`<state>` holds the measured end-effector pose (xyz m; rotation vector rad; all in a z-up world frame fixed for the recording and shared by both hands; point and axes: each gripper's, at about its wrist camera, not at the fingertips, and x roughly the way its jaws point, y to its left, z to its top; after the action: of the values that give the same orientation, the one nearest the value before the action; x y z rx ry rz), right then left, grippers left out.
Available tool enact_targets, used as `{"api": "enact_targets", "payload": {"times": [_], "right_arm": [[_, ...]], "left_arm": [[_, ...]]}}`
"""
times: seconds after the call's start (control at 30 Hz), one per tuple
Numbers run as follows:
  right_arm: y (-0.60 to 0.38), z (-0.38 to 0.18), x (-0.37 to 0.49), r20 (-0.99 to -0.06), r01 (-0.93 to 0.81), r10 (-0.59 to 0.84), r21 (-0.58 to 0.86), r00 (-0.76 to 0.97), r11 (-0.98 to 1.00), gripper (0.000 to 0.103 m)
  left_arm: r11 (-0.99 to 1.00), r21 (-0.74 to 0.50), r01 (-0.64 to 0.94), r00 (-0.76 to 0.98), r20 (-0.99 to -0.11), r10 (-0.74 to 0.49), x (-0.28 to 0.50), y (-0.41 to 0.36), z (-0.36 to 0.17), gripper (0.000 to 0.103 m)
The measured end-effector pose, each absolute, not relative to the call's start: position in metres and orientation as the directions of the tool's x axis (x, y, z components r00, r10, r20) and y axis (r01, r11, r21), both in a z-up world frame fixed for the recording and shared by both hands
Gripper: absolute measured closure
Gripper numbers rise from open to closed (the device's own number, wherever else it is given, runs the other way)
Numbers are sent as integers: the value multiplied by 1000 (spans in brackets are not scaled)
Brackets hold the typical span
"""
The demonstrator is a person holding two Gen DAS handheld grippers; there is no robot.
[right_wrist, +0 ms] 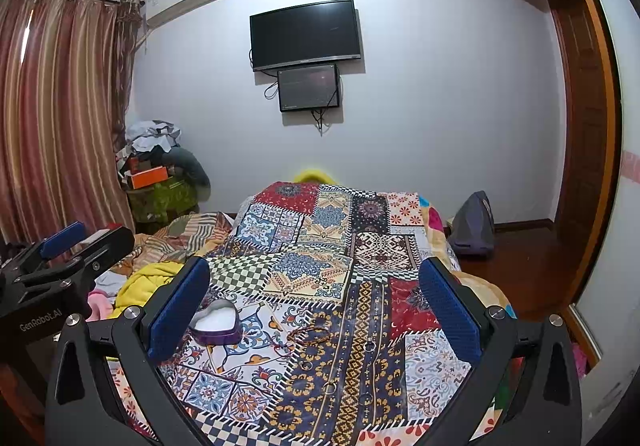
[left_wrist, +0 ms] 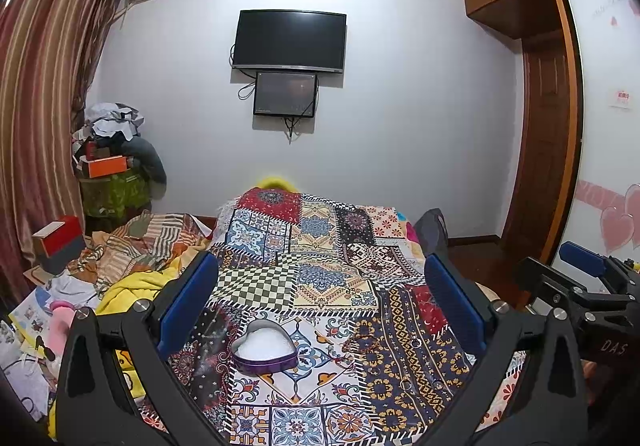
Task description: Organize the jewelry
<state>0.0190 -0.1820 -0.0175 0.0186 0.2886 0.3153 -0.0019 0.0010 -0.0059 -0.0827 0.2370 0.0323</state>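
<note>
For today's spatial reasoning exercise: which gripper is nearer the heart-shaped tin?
Left. The left gripper frames the heart-shaped tin between its open fingers; the right gripper sits off to the tin's right, centred over the bracelet.

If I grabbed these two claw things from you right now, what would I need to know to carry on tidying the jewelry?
Left gripper: open, empty, above the bed.
Right gripper: open, empty too.
Heart-shaped tin: lidless on the patchwork cloth, white filling, no jewelry visible inside.
Beaded bracelet: on the cloth, right of the tin.
Rings: several loose on the cloth, nearer you.
Done: nothing visibly. Left: probably move the bracelet and rings into the tin.
</note>
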Motion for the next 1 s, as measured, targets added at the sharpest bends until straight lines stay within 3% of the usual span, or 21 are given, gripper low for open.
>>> {"api": "enact_targets", "payload": {"times": [1.0], "right_arm": [[-180,-17,17,-281,-303,309,65,909,951,0]], "left_arm": [[996,-78,-46,972,-235,26,-4,2,-7,0]]}}
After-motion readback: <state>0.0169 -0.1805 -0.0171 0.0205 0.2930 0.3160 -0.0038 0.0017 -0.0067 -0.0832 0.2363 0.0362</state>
